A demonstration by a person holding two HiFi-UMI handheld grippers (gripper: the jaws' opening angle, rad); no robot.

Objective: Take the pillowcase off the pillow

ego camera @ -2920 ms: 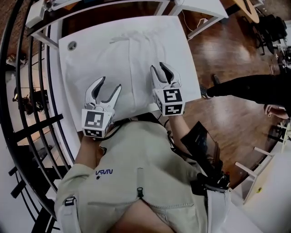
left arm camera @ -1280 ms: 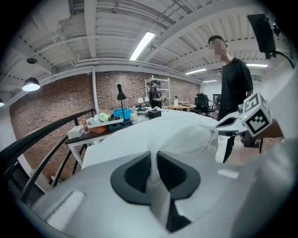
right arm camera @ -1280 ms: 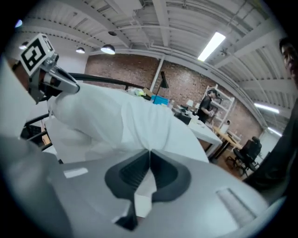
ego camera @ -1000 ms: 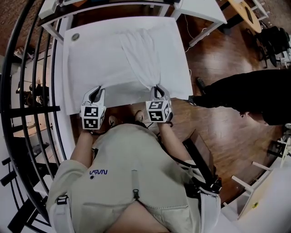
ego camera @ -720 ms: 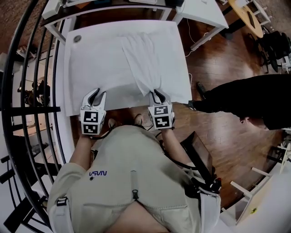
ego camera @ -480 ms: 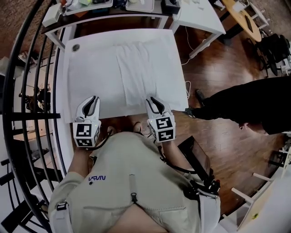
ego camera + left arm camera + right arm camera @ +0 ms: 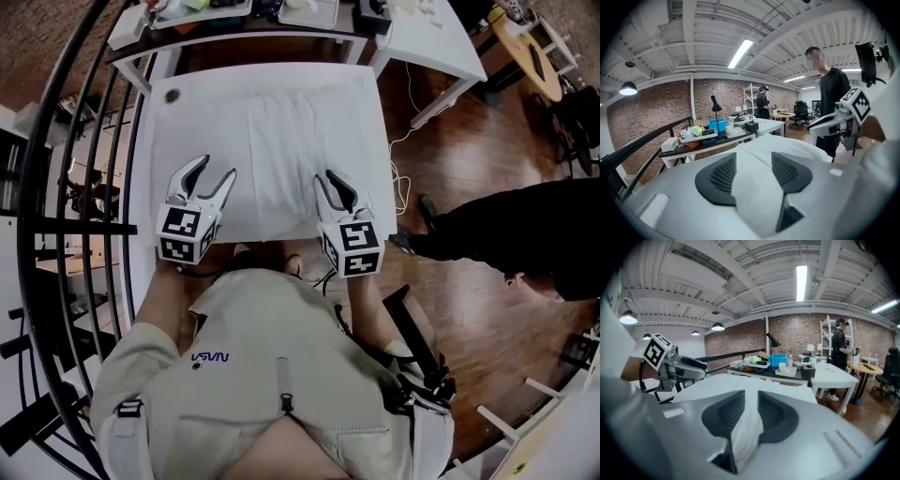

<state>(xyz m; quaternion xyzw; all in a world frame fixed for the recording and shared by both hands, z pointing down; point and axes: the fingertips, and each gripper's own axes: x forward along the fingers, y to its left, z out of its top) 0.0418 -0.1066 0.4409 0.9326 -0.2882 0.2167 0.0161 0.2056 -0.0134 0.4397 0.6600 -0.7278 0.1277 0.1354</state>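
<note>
Since a second ago the left gripper point(image 7: 216, 171) has let go, its jaws opening empty over the white table point(image 7: 183, 131), while the right gripper point(image 7: 331, 180) still pinches the pillowcase point(image 7: 281, 150) at its near edge, mid-table, so removal looks unfinished.

Pillowcase point(image 7: 286, 150) lying mid-table point(image 7: 164, 159), desk point(image 7: 708, 143) behind table, railing point(image 7: 75, 225) to left

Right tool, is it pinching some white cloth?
Yes, the right gripper view shows white cloth bunched tightly between the two dark pads of the right tool.
</note>
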